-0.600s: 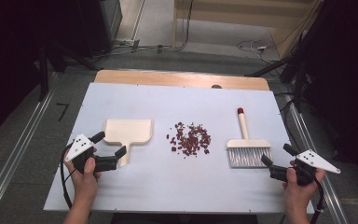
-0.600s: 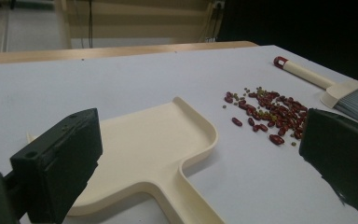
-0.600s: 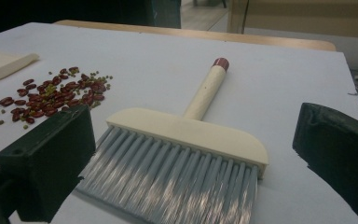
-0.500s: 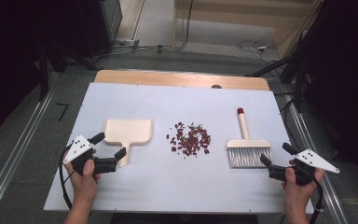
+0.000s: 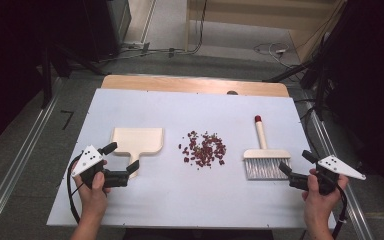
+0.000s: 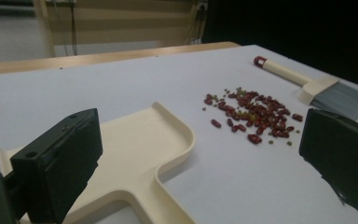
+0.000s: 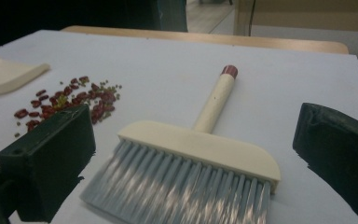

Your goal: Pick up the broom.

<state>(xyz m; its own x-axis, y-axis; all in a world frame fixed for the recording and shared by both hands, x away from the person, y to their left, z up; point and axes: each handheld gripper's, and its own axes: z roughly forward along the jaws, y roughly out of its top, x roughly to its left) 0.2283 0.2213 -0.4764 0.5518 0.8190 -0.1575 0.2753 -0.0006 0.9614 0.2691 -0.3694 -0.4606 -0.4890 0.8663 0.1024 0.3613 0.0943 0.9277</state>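
A cream dustpan (image 5: 137, 141) (image 6: 135, 163) lies flat at the table's left, handle toward me. My left gripper (image 5: 121, 156) stands open just beside that handle, jaws wide on either side of it and touching nothing. A heap of red and green beans (image 5: 204, 148) (image 6: 254, 110) (image 7: 67, 101) sits mid-table. To its right lies a hand brush (image 5: 265, 152) (image 7: 200, 149) with cream handle, red tip and grey bristles toward me. My right gripper (image 5: 296, 162) is open just right of the bristles, nothing between its jaws.
The white table top (image 5: 190, 110) has a bare wooden strip (image 5: 195, 84) along its far edge. Metal rails (image 5: 20, 165) run down both sides of the table. Cables lie on the floor beyond.
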